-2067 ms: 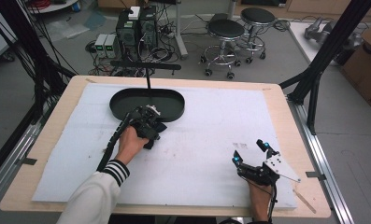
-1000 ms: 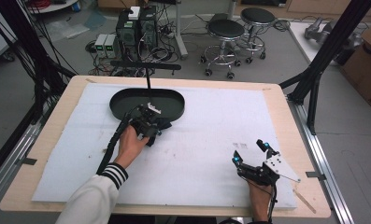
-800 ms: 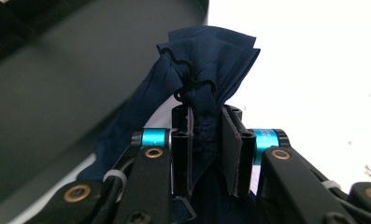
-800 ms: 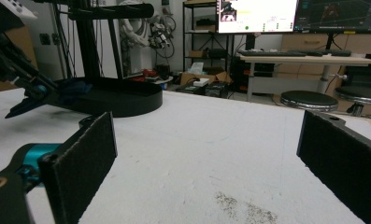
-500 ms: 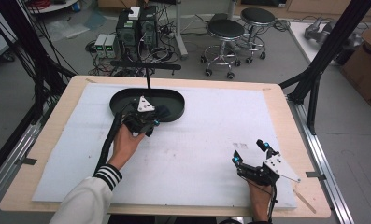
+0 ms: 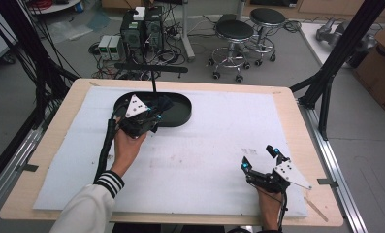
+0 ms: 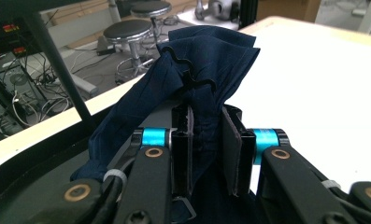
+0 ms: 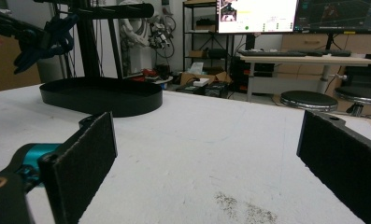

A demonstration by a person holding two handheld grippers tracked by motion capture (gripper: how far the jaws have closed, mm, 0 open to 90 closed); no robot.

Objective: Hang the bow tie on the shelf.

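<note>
My left gripper (image 6: 160, 108) hangs over the left half of a black oval tray (image 6: 181, 114) at the far side of the table. It is shut on a dark blue cloth (image 7: 206, 60), which bunches up between the pads and drapes down to the left in the left gripper view. The same cloth (image 6: 165, 103) shows as a small dark bundle in the high view. My right gripper (image 6: 259, 158) rests near the front right of the white mat, open, with nothing between its jaws. In the right gripper view the tray (image 8: 101, 98) lies far ahead to the left.
A black T-shaped stand (image 6: 151, 70) rises from the tray's far rim. The white mat (image 6: 219, 136) covers most of the wooden table. Stools (image 6: 233, 34) and computer boxes (image 6: 141, 26) stand on the floor beyond the far edge.
My left gripper has moved left and farther over the tray with the cloth, and turned so its grey plate faces up. The right gripper has stayed still.
</note>
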